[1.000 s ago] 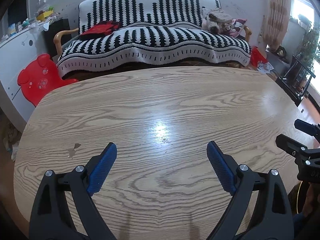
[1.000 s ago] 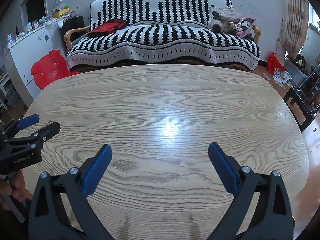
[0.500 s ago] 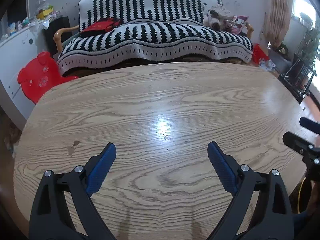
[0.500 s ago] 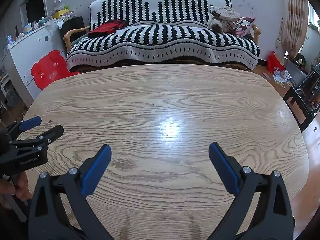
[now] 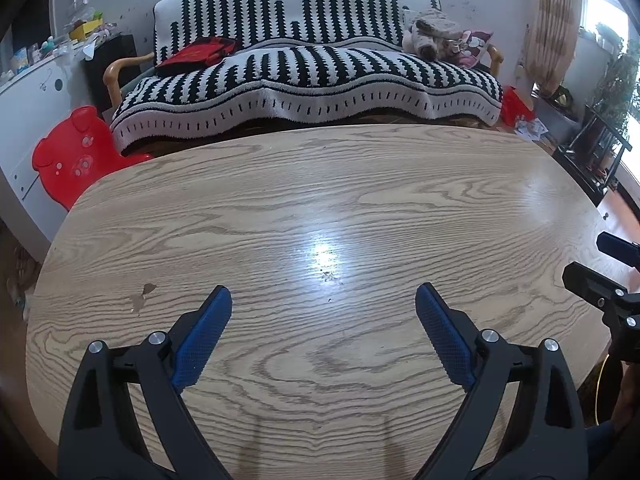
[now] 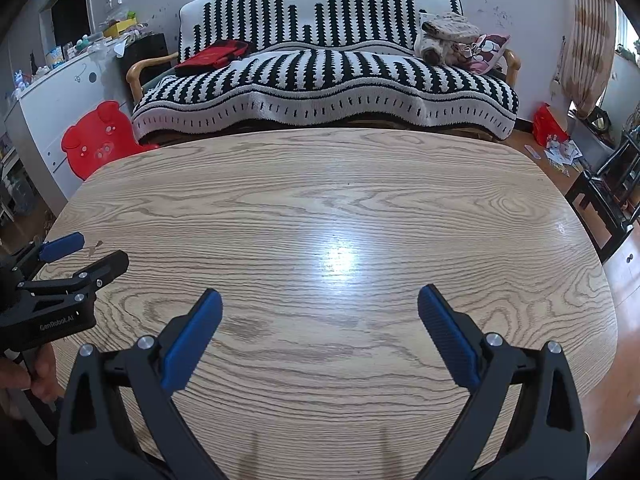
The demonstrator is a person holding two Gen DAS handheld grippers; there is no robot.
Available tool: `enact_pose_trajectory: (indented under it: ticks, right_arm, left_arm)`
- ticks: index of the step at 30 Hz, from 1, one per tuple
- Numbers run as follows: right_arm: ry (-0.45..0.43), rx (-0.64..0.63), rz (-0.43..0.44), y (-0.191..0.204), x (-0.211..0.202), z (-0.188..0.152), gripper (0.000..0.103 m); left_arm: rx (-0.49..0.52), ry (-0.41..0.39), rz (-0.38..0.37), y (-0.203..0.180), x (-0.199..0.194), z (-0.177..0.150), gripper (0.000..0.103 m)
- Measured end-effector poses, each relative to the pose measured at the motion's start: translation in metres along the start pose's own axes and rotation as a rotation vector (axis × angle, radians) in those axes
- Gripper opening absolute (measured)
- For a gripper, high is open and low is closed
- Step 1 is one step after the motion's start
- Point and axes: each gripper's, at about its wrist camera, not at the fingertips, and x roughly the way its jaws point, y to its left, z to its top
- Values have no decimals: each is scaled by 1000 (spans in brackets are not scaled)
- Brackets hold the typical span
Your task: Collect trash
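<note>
My left gripper [image 5: 323,300] is open and empty, held low over the near part of a bare oval wooden table [image 5: 312,184]. My right gripper [image 6: 319,302] is open and empty too, to the right of the left one over the same table [image 6: 320,200]. Each shows in the other's view: the right gripper [image 5: 600,260] at the right edge, the left gripper [image 6: 84,252] at the left edge, both with jaws apart. No trash shows on the table. A small chip [image 5: 142,294] marks the wood at left.
A black-and-white striped sofa [image 5: 304,76] stands behind the table, with a red bag [image 5: 196,54] and a soft toy [image 5: 430,32] on it. A red bear-shaped chair [image 5: 76,156] stands at left. Papers lie on the floor [image 6: 562,152] at right by dark shelving [image 6: 612,196].
Both grippers have drifted slightly; the left view has tilted a little and the right gripper sits a bit lower in it. Both stay open and empty.
</note>
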Motion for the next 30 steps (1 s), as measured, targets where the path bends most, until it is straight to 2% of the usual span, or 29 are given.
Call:
enact_pose_trajectory:
  ticks: [30]
  right_arm:
    - [0,-1,-2,0,0,-1,95]
  left_arm:
    - [-4,13,-2,4,1,-3,92]
